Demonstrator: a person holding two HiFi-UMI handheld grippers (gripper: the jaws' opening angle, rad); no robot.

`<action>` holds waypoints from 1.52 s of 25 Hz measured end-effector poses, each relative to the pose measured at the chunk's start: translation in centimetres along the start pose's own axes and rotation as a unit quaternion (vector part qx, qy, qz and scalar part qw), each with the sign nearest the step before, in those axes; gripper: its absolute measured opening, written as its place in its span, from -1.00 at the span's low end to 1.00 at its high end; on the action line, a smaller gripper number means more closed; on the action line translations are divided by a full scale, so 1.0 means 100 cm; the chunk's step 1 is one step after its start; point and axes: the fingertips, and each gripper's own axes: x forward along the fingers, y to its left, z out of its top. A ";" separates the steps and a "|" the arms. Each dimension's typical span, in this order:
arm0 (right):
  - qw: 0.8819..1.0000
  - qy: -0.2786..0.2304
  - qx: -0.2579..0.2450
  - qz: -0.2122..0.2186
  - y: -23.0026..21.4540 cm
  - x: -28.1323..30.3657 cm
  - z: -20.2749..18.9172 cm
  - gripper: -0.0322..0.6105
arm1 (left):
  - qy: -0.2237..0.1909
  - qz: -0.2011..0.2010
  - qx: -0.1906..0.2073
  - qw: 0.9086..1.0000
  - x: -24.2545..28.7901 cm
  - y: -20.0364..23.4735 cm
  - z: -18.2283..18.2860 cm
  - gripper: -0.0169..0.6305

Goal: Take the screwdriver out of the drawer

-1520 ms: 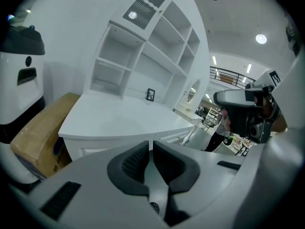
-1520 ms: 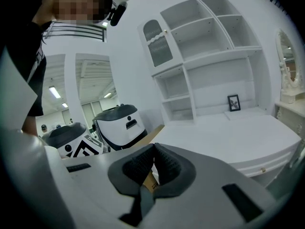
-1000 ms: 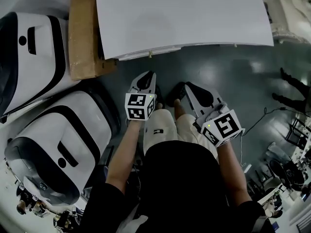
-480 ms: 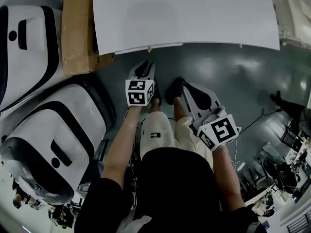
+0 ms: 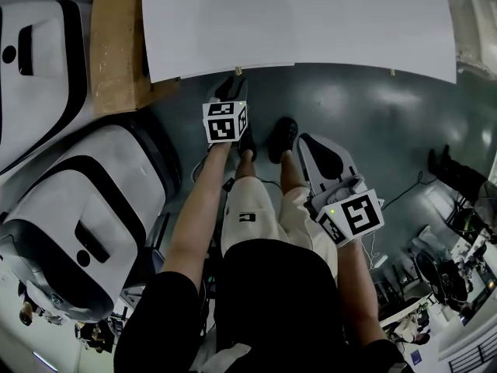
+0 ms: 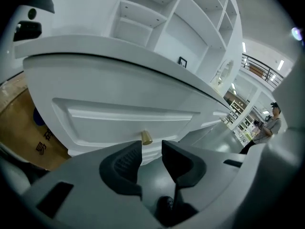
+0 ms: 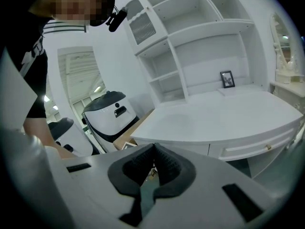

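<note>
The white drawer front (image 6: pixel 128 113) is closed, with a small brass knob (image 6: pixel 146 137) in its middle; no screwdriver shows in any view. My left gripper (image 6: pixel 151 149) is open, its jaws have just been opening, and the knob stands just beyond the tips with nothing between the pads. From the head view the left gripper (image 5: pixel 232 88) sits right under the desk's front edge by the knob (image 5: pixel 238 71). My right gripper (image 5: pixel 308 144) hangs lower and to the right, over the floor. In its own view the right gripper (image 7: pixel 153 152) is shut and empty.
The white desk top (image 5: pixel 295 22) fills the far side, with open shelves (image 7: pixel 200 46) and a small picture frame (image 7: pixel 228 78) above it. A cardboard box (image 5: pixel 116 45) and white-and-black machines (image 5: pixel 85 200) stand on the left. A second drawer knob (image 7: pixel 268 147) is further right.
My left gripper has moved forward from in front of the person's legs to the desk's front edge by the knob. The right gripper has moved only slightly.
</note>
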 end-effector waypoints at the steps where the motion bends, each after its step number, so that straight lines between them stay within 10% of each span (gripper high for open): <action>1: 1.000 0.000 0.001 -0.002 -0.002 0.000 -0.002 -0.85 | 0.000 0.002 -0.002 1.000 0.005 0.001 0.000 -0.52; 38: 0.999 0.016 0.037 -0.004 -0.016 -0.006 -0.034 -0.85 | -0.006 0.046 -0.013 0.999 0.035 0.008 -0.001 -0.68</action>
